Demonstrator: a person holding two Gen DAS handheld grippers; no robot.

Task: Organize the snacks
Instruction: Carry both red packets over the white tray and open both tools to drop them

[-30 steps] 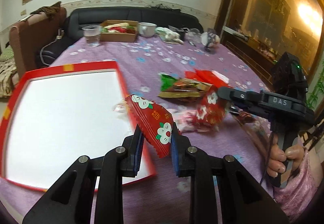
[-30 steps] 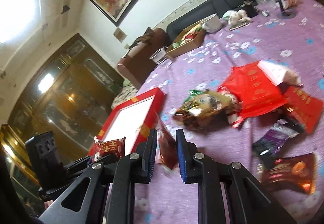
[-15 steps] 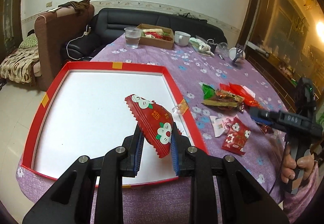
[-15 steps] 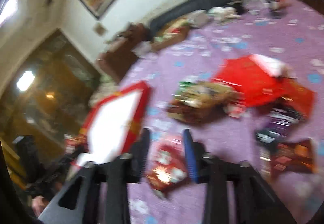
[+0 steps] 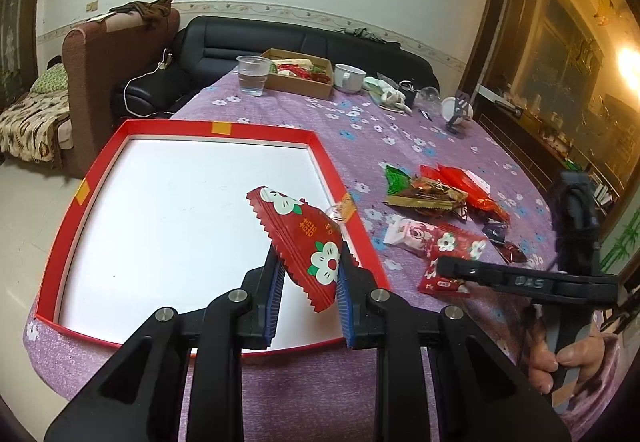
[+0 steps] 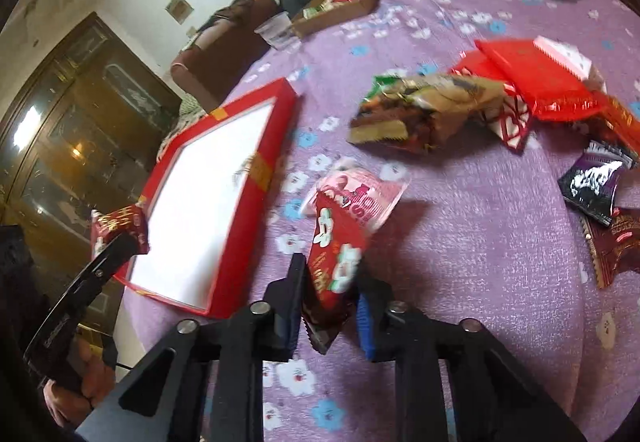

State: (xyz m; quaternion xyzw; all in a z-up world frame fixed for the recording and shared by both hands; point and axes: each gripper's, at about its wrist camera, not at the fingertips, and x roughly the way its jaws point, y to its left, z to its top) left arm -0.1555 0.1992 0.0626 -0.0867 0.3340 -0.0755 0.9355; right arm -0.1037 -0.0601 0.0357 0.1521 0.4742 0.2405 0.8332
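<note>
**Both grippers pinching red snack packets beside the tray**

Here the left gripper (image 5: 308,288) was pinching a red packet (image 5: 304,238) printed with white flowers, its blue pads pressed against the wrapper's lower end. The packet stood tilted, its upper end leaning left over the white floor of the red tray (image 5: 100,178), near the tray's right wall. The tray lay on the purple cloth (image 5: 312,118) with nothing inside it.

The right gripper (image 6: 326,306) was clamped on a second red packet (image 6: 334,262) of the same flower print, held nearly upright between its fingers, just right of the tray's wall. The far end of that packet overlapped a pink packet (image 6: 360,194) lying on the cloth; whether they touched could not be told. In the left view a hand (image 5: 560,358) gripped the right gripper's handle.

Beyond lay the loose pile: a gold packet (image 6: 424,110), a red bag (image 6: 536,82), a purple packet (image 6: 592,182) and a brown packet (image 6: 616,242). At the far end stood a cup (image 5: 253,74), a box (image 5: 300,72) of snacks and a mug (image 5: 348,76).
</note>
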